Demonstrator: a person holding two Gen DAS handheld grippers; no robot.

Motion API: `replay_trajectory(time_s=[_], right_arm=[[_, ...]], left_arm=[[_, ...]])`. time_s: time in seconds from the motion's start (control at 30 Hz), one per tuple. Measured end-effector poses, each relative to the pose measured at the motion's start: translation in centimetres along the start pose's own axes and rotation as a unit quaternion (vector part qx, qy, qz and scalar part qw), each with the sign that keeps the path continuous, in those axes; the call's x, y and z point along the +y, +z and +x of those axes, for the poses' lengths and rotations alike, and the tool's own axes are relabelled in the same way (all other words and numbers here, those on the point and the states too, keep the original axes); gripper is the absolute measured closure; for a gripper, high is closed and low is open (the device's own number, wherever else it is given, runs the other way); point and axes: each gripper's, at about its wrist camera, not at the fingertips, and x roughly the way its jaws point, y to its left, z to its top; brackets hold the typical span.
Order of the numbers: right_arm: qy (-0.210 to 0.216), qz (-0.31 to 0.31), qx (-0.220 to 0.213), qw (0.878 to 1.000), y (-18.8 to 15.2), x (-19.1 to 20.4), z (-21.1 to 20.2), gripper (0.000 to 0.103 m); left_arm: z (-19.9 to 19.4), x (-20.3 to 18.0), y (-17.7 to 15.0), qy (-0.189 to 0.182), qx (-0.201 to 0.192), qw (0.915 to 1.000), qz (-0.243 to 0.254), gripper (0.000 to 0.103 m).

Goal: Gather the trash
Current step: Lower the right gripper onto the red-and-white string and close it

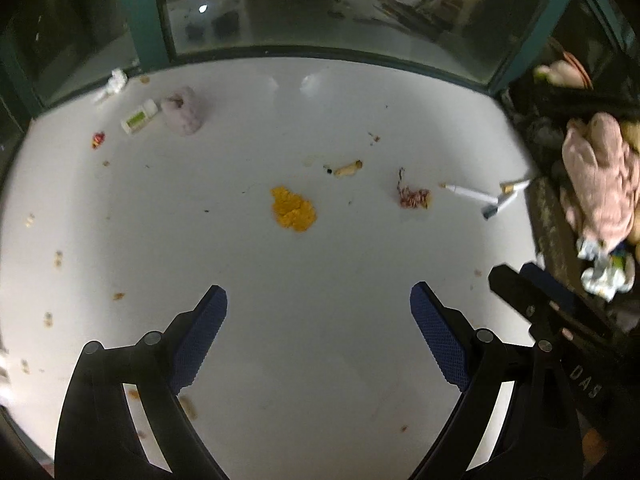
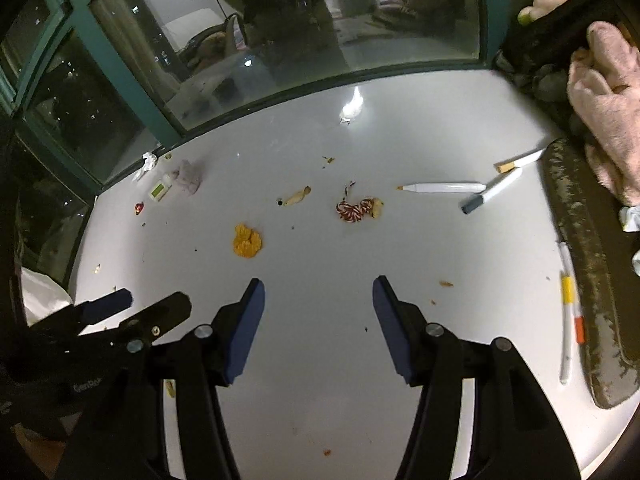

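Note:
Trash lies scattered on a white table. An orange crumbly lump lies mid-table. A red-and-white string tangle, a tan butt-like stub, a crumpled purple tissue, a small white-green pack, a red wrapper and a white paper scrap lie farther back. My left gripper and right gripper are both open, empty, above the near table.
White markers and another marker lie at the right. A yellow-orange marked pen lies by a dark mat. A pink cloth sits at the right. A window borders the far edge. Crumbs dot the table.

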Motion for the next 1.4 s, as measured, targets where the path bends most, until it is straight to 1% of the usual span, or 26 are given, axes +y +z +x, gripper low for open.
replay_trajectory(time_s=[0.07, 0.17, 0.23, 0.33, 0.43, 0.5, 0.63, 0.8, 0.87, 0.97, 1.13, 1.33, 1.4], right_arm=[[-0.002, -0.001, 0.011, 1.000, 0.3, -0.2, 1.3, 0.049], [-0.010, -0.003, 0.032, 0.999, 0.7, -0.6, 3.5, 0.049], [-0.013, -0.004, 0.038, 0.999, 1.1, -0.7, 4.6, 0.049], [-0.019, -0.014, 0.042, 0.999, 2.1, -0.8, 6.6, 0.049], [-0.026, -0.013, 0.045, 0.999, 2.6, -1.1, 8.3, 0.049], [-0.031, -0.012, 0.046, 0.998, 3.0, -1.4, 9.5, 0.049], [-0.038, -0.022, 0.036, 0.998, 3.5, -1.6, 11.3, 0.049], [-0.043, -0.023, 0.028, 0.998, 4.2, -2.1, 13.0, 0.049], [-0.046, -0.029, 0.025, 0.998, 4.5, -2.2, 13.5, 0.049], [-0.051, -0.041, 0.017, 0.998, 4.6, -2.3, 14.0, 0.049], [-0.065, -0.049, 0.008, 0.997, 4.9, -2.7, 14.6, 0.049], [-0.068, -0.043, 0.018, 0.997, 5.3, -3.2, 16.1, 0.049], [-0.078, -0.060, 0.012, 0.995, 5.3, -2.8, 16.2, 0.049]], left_arm=[[1.5, 0.5, 0.4, -0.016, 0.008, 0.9997, -0.017, 0.013], [3.6, 0.9, 1.0, -0.010, 0.019, 0.9995, -0.023, 0.013], [4.8, 1.1, 1.4, -0.009, 0.015, 0.9995, -0.027, 0.013], [6.6, 1.2, 2.1, -0.007, 0.007, 0.9994, -0.032, 0.013], [8.7, 1.5, 2.8, -0.003, 0.013, 0.9992, -0.037, 0.013], [9.9, 1.8, 3.3, 0.001, 0.011, 0.9992, -0.038, 0.013], [11.0, 2.0, 3.7, 0.014, -0.021, 0.9993, -0.026, 0.013], [13.0, 2.8, 3.7, 0.012, -0.029, 0.9990, -0.032, 0.014], [13.5, 2.7, 3.5, 0.017, -0.034, 0.9989, -0.029, 0.014], [14.4, 2.6, 3.4, 0.016, -0.028, 0.9990, -0.030, 0.014], [14.9, 1.8, 3.6, 0.017, -0.045, 0.9988, -0.006, 0.014], [15.3, 1.2, 3.9, 0.021, -0.059, 0.9980, 0.012, 0.014], [15.4, 1.2, 3.8, 0.025, -0.065, 0.9974, 0.018, 0.015]])
